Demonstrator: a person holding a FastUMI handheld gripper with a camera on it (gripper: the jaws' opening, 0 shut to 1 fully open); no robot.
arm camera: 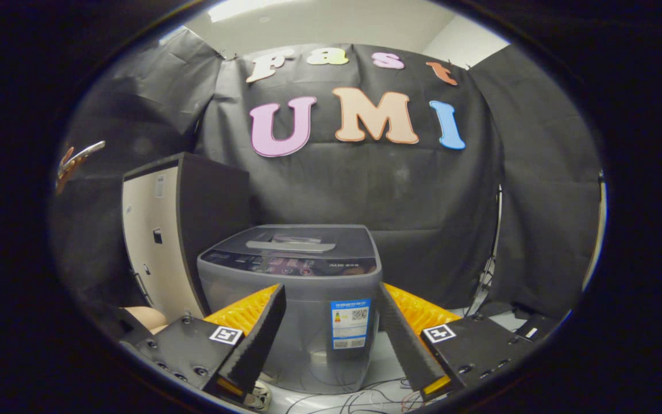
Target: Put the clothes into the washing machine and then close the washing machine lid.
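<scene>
Honestly, washing machine (291, 287) sits straight ahead of the gripper (331, 316), lid (299, 241) lying flat and closed on top. Fingers are spread wide, nothing between them, machine body framed in the gap but well beyond the tips. No clothes anywhere I can make out, so can't tell if they're inside already or just elsewhere. Closed lid fits either: load in and done, or lid yet to be lifted w/ laundry off to the side.

What could go wrong imo: lid looks smooth and glossy w/ a shallow handle recess, so a pinch there could slip off. Cables (365, 397) on the floor by the base could snag if the gripper swings low. Cabinet (176, 230) stands just beside the machine on one side, tight-ish for a wide approach.

Materials: machine is a boxy grey plastic tub w/ rounded corners, dark shiny control strip along the front of the top, sticker on the front face. Cabinet is flat panels, pale front, dark side. Finger pads (262, 328) look ribbed/textured.
</scene>
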